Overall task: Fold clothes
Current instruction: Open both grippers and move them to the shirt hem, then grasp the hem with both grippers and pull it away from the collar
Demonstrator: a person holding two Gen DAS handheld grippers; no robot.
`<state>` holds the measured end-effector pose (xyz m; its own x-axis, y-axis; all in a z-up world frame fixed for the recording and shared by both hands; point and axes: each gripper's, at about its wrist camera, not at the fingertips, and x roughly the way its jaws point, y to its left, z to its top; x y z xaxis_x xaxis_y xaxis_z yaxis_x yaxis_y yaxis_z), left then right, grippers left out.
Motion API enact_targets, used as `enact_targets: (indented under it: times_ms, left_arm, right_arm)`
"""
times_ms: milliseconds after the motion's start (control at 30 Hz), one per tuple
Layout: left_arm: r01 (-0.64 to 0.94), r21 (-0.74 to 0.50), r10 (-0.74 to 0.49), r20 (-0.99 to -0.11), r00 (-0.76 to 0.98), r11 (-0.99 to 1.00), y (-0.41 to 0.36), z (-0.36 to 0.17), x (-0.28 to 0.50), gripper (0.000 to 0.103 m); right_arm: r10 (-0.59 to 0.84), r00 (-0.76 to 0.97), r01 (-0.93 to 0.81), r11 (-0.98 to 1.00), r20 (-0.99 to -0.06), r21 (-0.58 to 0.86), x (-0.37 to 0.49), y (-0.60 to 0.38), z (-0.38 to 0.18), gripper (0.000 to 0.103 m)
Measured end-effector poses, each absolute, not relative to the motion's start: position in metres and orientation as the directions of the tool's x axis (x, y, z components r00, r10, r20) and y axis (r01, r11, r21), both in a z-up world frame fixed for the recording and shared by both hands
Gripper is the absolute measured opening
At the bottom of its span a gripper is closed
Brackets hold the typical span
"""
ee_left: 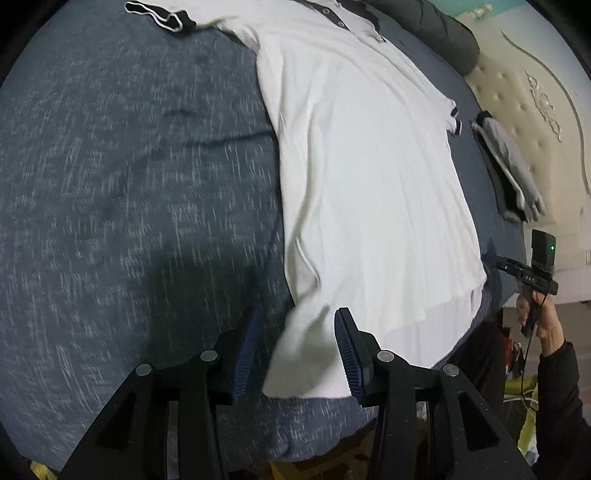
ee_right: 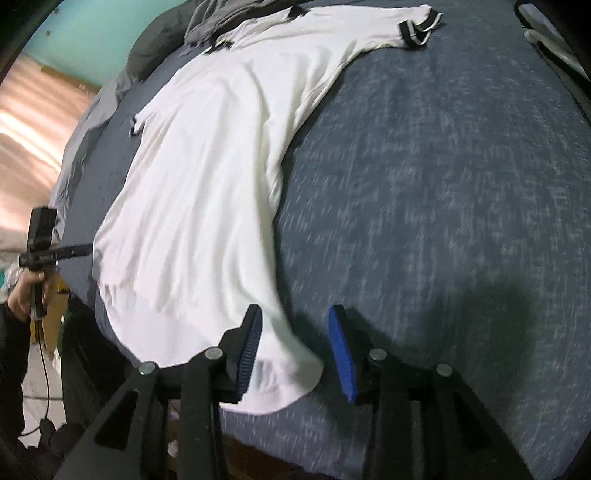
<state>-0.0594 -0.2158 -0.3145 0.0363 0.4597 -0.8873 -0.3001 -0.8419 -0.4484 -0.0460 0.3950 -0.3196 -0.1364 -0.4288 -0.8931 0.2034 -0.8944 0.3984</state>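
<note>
Scene: white polo shirt (ee_left: 369, 184) spread flat, collar far, hem near, on a blue-grey mottled bedspread (ee_left: 129, 184); hem draped at the near edge of the bed.

Left gripper (ee_left: 295, 354): jaws parted, blue pads (ee_left: 245, 354) astride the left hem corner, cloth between but not pinched; released, nothing grasped.

Right gripper (ee_right: 295, 350): jaws likewise parted, right hem corner lying just inside the left-hand pad (ee_right: 249, 350); no squeeze on the fabric visible.

Step in hand: judged as laying out and smoothing done, both hem corners let go, folding proper not yet begun; both sleeves out to the sides, body unfolded.

Next move: probably a fresh grip on a side edge or sleeve for a lengthwise fold, or on both hem corners for a carry toward the collar; calls for pads closing on cloth alone, not bedspread, and level, matched travel of both hands.

Left wrist view only: button placket (ee_left: 338, 18) with dark collar trim, a small folded grey-and-black garment (ee_left: 513, 166) beside a tufted cream headboard (ee_left: 535, 110), a person's right hand (ee_left: 535, 317) on its handle.

Right wrist view only: right sleeve with striped black cuff (ee_right: 419, 31), grey clothing heaped (ee_right: 229, 14) beyond the collar, teal wall (ee_right: 92, 29), a person's left hand (ee_right: 26, 295) on its handle.
</note>
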Motion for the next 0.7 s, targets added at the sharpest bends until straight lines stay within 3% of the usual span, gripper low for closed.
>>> enact_targets:
  times_ms: [300,333,367,400,500,533,700]
  left_arm:
    - [-0.319,-0.458,0.468,-0.882,0.049,-0.83,-0.21,-0.322,-0.044,0.045]
    - [-0.32,-0.464,0.475,-0.879,0.05,-0.826,-0.209,-0.323,-0.043,0.038]
    - [-0.322,-0.469,0.479,-0.876,0.052,-0.822,-0.21,-0.323,-0.041,0.032]
    - [-0.325,-0.47,0.481,-0.875,0.051,-0.821,-0.215,-0.323,-0.04,0.024]
    - [-0.332,-0.471,0.484,-0.874,0.048,-0.817,-0.216,-0.323,-0.038,0.012]
    - [-0.334,-0.473,0.485,-0.873,0.049,-0.816,-0.216,-0.324,-0.037,0.006]
    - [-0.344,-0.486,0.51,-0.86,0.023,-0.804,-0.219,-0.309,-0.035,0.005]
  right_arm:
    - [-0.391,-0.102,0.252,-0.9,-0.915,0.356,-0.033,0.379,-0.329,0.044]
    - [-0.392,-0.102,0.257,-0.898,-0.914,0.356,-0.032,0.378,-0.329,0.044]
    - [-0.393,-0.102,0.263,-0.897,-0.914,0.356,-0.031,0.376,-0.329,0.041]
    - [-0.395,-0.102,0.268,-0.895,-0.913,0.357,-0.031,0.375,-0.329,0.033]
    - [-0.41,-0.11,0.282,-0.887,-0.905,0.367,-0.029,0.373,-0.328,0.009]
    - [-0.419,-0.117,0.284,-0.883,-0.9,0.374,-0.029,0.372,-0.326,0.007]
    - [-0.458,-0.173,0.309,-0.866,-0.872,0.394,-0.028,0.368,-0.299,0.004]
